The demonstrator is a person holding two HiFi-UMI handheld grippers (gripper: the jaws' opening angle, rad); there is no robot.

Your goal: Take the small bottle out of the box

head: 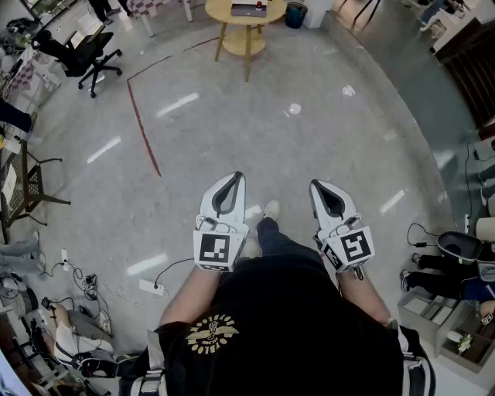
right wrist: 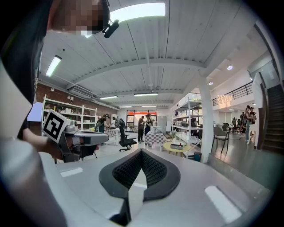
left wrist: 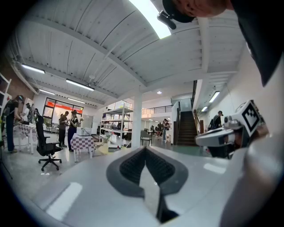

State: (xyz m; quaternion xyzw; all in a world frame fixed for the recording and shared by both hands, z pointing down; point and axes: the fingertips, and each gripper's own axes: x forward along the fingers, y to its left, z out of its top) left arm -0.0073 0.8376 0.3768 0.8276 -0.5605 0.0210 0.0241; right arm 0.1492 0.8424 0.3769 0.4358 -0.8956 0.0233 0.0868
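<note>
Left gripper (head: pixel 234 179) and right gripper (head: pixel 317 186) hover closed, empty, above the floor (head: pixel 232 116)

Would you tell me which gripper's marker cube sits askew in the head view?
The right gripper: its marker cube sits at a slant, whereas the cube on the left gripper lies square to the picture.

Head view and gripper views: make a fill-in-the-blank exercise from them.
1. The left gripper and the right gripper both have their jaws ____, with nothing between them.
2. The office chair is ____ in colour.
3. The line on the floor is ____ in colour.
4. The yellow table ahead has a top that is ____ in shape.
Missing words: shut; black; red; round.
</note>
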